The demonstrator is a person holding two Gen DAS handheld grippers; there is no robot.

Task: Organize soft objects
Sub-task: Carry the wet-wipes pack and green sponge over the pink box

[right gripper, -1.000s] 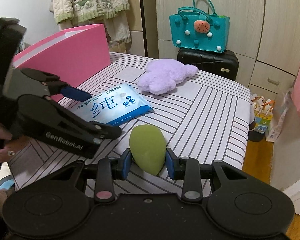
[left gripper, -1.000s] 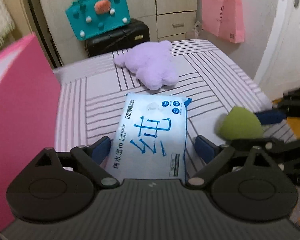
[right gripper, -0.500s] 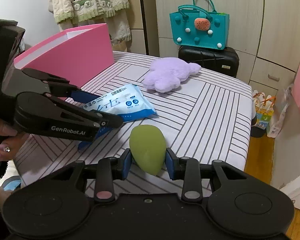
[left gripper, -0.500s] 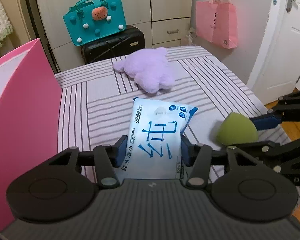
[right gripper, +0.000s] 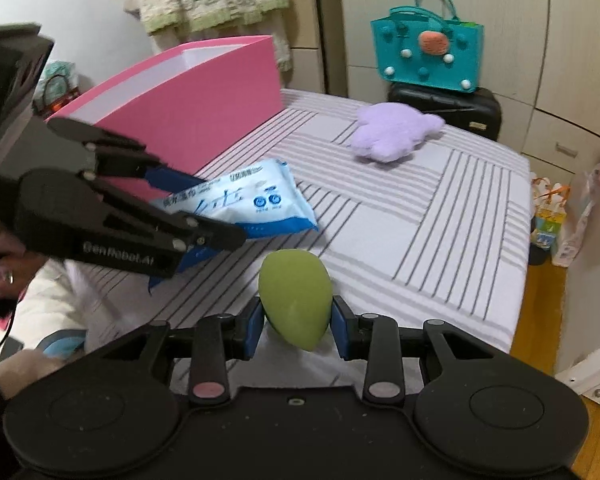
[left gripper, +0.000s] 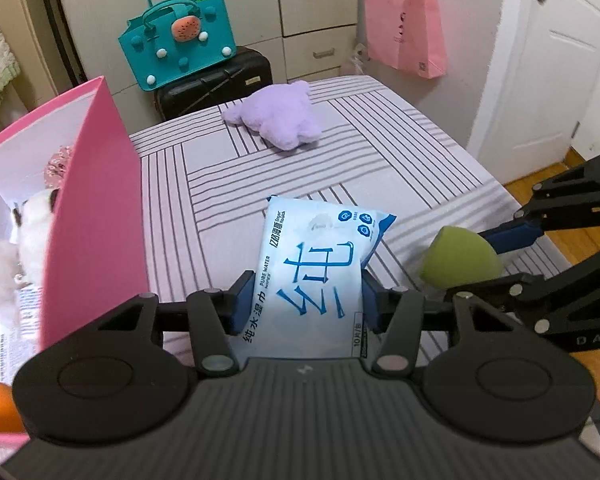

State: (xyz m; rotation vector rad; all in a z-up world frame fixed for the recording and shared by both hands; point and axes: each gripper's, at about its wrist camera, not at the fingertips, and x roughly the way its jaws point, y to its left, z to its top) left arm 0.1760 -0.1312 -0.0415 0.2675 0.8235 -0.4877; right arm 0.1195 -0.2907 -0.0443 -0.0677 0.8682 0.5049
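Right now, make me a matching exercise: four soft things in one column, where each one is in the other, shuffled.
Things:
1. wet wipes pack
2. green sponge
3. purple plush toy
4. white plush toy

Places:
A. inside the pink box
B. between the fingers of the right gripper
C. lying free on the striped bed
D. between the fingers of the left gripper

Pairs: 1-D, 2-B, 3-C, 4-A
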